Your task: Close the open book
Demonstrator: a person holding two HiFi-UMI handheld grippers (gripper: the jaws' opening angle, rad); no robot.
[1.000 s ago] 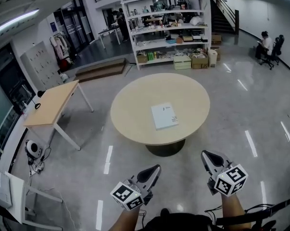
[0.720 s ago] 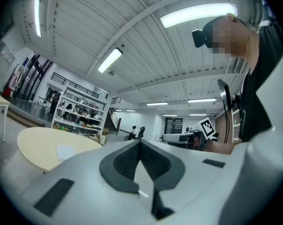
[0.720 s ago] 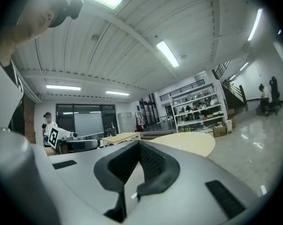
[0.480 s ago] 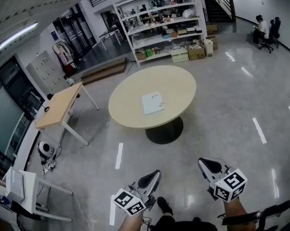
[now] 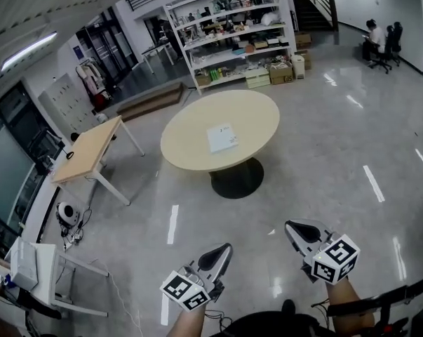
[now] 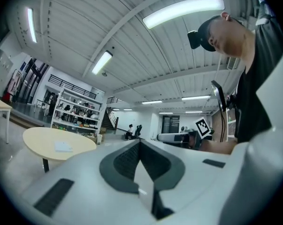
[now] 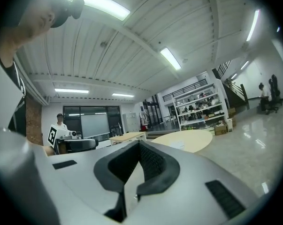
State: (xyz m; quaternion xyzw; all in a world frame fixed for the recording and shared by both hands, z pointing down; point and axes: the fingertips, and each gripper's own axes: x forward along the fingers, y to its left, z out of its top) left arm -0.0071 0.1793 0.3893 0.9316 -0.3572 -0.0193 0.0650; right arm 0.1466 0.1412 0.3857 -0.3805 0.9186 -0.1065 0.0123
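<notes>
The book (image 5: 222, 137) lies flat on the round beige table (image 5: 190, 135), white cover up, and looks closed. It also shows as a pale slab (image 6: 64, 146) in the left gripper view and, small, (image 7: 176, 145) in the right gripper view. My left gripper (image 5: 224, 248) and right gripper (image 5: 290, 227) hang low over the floor, far from the table and pointing level toward it. Both are shut, pads together, with nothing between them (image 6: 140, 142) (image 7: 140, 144).
A wooden desk (image 5: 88, 149) stands left of the table, a white desk (image 5: 29, 272) at the lower left. Loaded shelving (image 5: 232, 30) lines the far wall. A seated person (image 5: 372, 41) is at the far right. Glossy floor lies between me and the table.
The table and book have drawn further away and up in the head view; both grippers have backed off with the view. The jaws stay shut.
</notes>
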